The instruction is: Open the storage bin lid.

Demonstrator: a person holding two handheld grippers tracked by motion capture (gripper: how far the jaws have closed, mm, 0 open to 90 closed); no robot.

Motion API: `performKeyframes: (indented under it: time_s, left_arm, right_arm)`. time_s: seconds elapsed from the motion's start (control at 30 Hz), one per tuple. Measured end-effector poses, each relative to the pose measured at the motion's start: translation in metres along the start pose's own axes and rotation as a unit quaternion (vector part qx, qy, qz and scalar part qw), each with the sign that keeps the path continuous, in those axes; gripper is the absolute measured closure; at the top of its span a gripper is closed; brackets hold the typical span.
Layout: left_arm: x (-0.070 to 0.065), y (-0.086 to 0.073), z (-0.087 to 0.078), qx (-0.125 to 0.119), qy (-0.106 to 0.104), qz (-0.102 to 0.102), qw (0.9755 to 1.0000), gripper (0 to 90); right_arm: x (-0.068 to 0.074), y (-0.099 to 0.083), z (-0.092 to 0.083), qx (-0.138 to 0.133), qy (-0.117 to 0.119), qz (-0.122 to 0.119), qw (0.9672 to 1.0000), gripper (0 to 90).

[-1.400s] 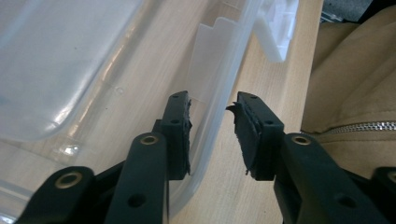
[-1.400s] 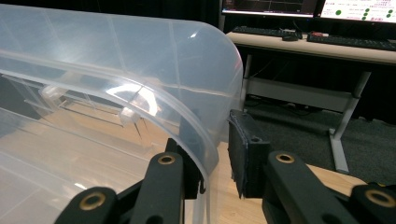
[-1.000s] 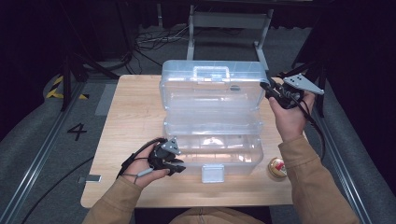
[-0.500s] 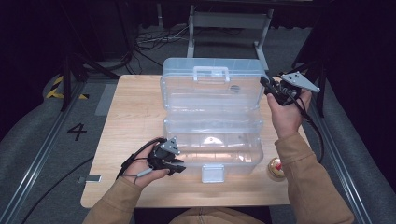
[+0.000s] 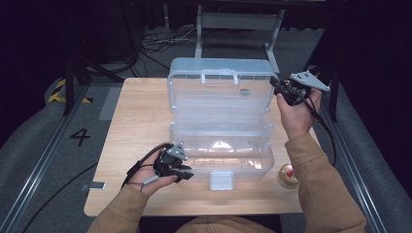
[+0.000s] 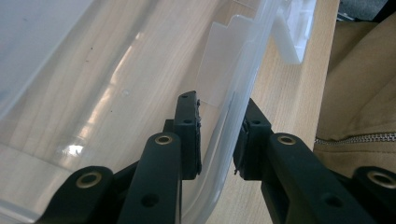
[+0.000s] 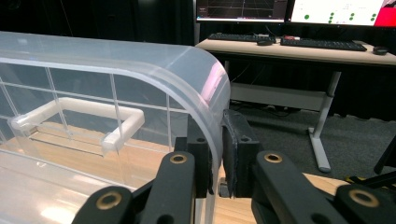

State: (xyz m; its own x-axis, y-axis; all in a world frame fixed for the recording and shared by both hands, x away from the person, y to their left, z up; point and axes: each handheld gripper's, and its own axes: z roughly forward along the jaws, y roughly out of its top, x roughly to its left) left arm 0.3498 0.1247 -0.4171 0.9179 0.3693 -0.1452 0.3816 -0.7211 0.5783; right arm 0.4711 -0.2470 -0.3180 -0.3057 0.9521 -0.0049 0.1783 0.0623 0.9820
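**Clear box held at lid and base wall**

A clear plastic storage box [image 5: 221, 128] is seen in the middle of the wooden table [image 5: 136, 126], its lid [image 5: 218, 87] raised and standing at the far side. The right gripper [image 5: 278, 87] is placed at the lid's right edge; in the right gripper view its jaws have just been closing, and the curved lid wall [image 7: 205, 98] is pinched between the two pads. The left gripper [image 5: 187, 171] is set at the near left corner of the base. In the left gripper view the thin base wall [image 6: 233, 126] is straddled, one jaw inside and one outside, with small gaps visible beside the wall, so a firm clamp is not shown there.

The left jaw tips are hidden behind the hand in the high view, and the box floor is hard to read through reflections. A small round object [image 5: 287, 175] near the right forearm is too small to identify.

The box is transparent with a faint blue tint; a white handle [image 5: 219, 76] is fitted on the lid and a pale latch [image 5: 221, 180] hangs on the near front.
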Motion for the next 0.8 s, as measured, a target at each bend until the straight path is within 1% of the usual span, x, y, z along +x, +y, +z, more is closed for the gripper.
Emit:
performKeyframes:
  time_s: [0.2,0.47,0.8]
  left_arm:
    - [0.001,-0.001,0.000,-0.009,-0.007,-0.006,0.9999,74.0]
    - [0.001,-0.001,0.000,-0.007,-0.008,-0.011,0.9999,73.9]
    - [-0.001,-0.001,0.000,-0.007,0.000,-0.013,0.9999,73.1]
  right_arm:
    - [-0.003,0.002,0.007,0.009,0.004,0.002,0.9999,82.9]
    - [-0.006,0.004,0.015,0.016,0.005,0.003,0.9999,83.4]
    - [-0.009,0.004,0.027,0.022,0.004,0.009,0.9997,83.9]
